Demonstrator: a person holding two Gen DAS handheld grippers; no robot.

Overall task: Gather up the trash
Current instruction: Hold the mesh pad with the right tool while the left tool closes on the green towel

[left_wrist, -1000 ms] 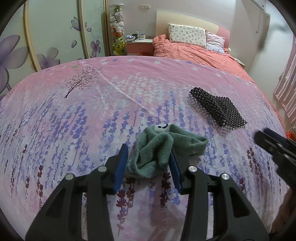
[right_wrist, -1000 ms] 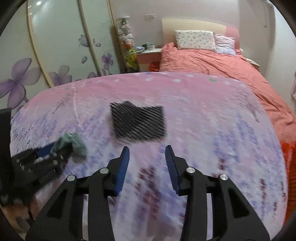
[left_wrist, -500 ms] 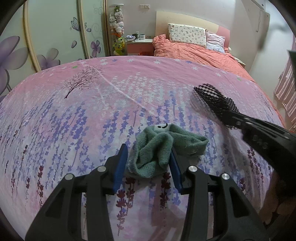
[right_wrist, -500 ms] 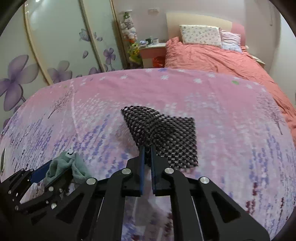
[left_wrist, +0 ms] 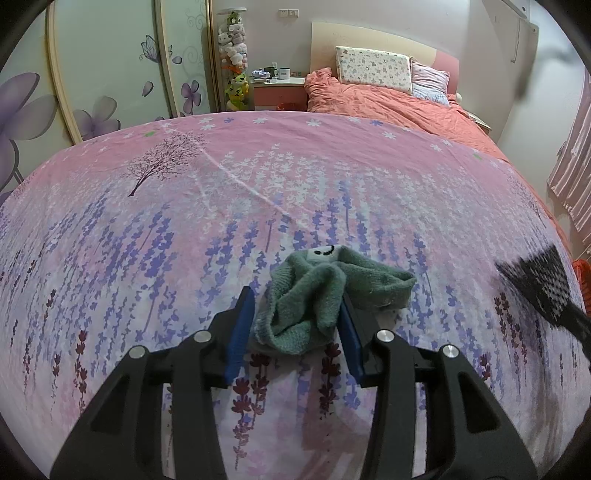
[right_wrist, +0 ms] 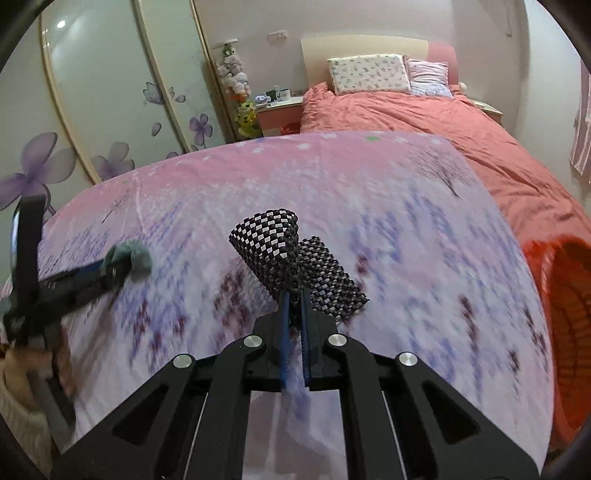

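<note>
Pink lavender-print bedspread (left_wrist: 155, 229), left hand-held gripper (left_wrist: 295, 317) spread around crumpled green knitted cloth (left_wrist: 325, 291), right hand-held gripper (right_wrist: 293, 295) pinching black mesh mat (right_wrist: 280, 251) above bedspread, coral-quilted bed (right_wrist: 424, 118) beyond

Even indoor light, strong fisheye warp, dark vignette corners.
Left wrist view sharp; right wrist view motion-blurred across the bedspread (right_wrist: 369, 206), ceiling-light glare on the wardrobe door (right_wrist: 61, 24).
</note>
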